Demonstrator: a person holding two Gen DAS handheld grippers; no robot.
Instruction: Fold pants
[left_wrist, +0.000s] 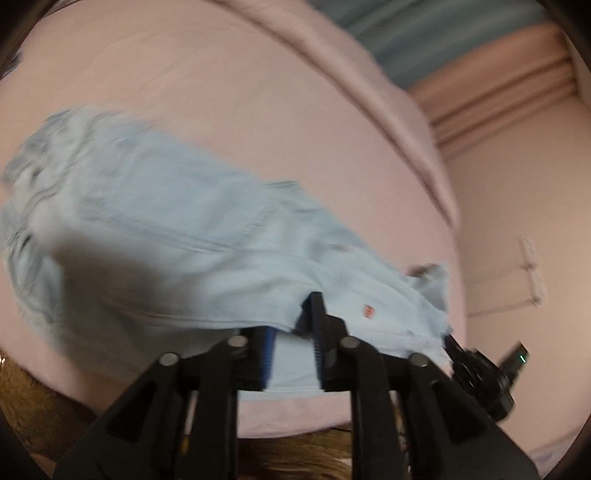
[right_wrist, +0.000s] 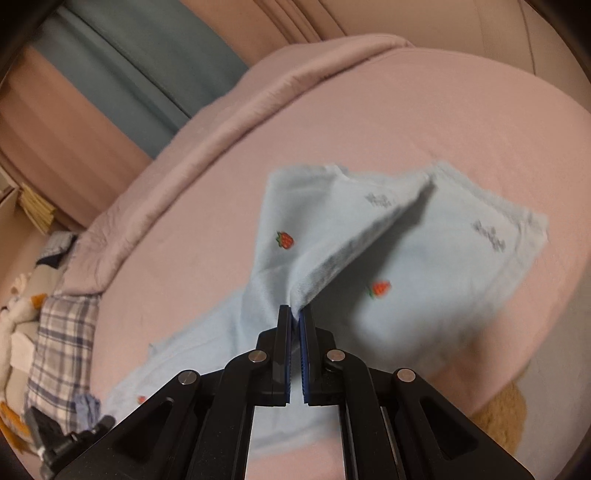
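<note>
Nearest me, the right gripper (right_wrist: 295, 314) is clenched on a raised fold of the light blue pants (right_wrist: 332, 240), its two blue-padded fingers almost touching with the cloth pinched between them, while the left gripper (left_wrist: 291, 328) has its fingers apart with the frayed edge of the pants (left_wrist: 166, 229) draped over and between them, so I cannot tell whether it is really gripping. The pants, dotted with small strawberries (right_wrist: 285, 240), lie spread across the pink bed (right_wrist: 424, 110), reaching away from both grippers. Beyond the bed's far edge hangs a teal curtain (right_wrist: 147, 62), and beside the bed lies a plaid cloth (right_wrist: 62, 350).
</note>
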